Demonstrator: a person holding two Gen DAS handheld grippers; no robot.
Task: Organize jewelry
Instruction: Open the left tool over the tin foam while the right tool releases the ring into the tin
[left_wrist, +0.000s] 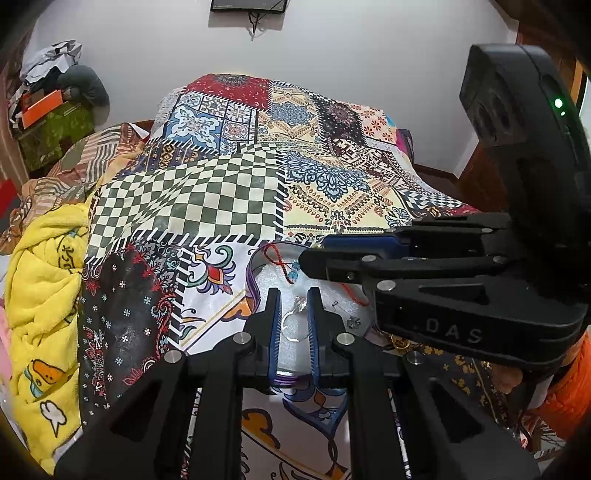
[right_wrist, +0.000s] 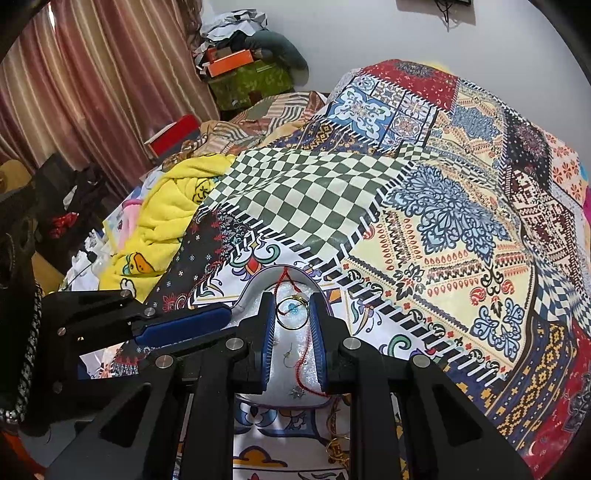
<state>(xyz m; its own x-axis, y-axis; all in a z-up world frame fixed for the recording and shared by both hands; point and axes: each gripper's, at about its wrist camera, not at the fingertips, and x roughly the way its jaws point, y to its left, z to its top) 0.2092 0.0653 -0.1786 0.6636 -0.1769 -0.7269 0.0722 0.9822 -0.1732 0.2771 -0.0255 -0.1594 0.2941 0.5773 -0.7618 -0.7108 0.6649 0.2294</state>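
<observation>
A purple-rimmed tray (left_wrist: 254, 266) (right_wrist: 258, 277) lined with white foam lies on the patchwork bedspread (left_wrist: 207, 199). It holds a red thread bracelet (left_wrist: 279, 260) (right_wrist: 292, 285) with a blue bead, a hook earring (right_wrist: 288, 356) and a star charm (right_wrist: 297, 393). My right gripper (right_wrist: 292, 308) is over the tray, and a gold hoop (right_wrist: 291, 325) spans its narrow gap and touches both pads. My left gripper (left_wrist: 293, 301) is nearly closed around a thin silver hoop (left_wrist: 294, 325). Each gripper shows in the other's view, the right gripper (left_wrist: 314, 260) and the left gripper (right_wrist: 219, 320).
A few gold pieces (left_wrist: 400, 344) (right_wrist: 337, 447) lie on the bedspread just outside the tray. A yellow blanket (left_wrist: 44, 280) (right_wrist: 166, 214) is bunched at the left. A red box (right_wrist: 173, 135), stacked clutter (right_wrist: 240, 62) and a curtain (right_wrist: 110, 81) stand beyond.
</observation>
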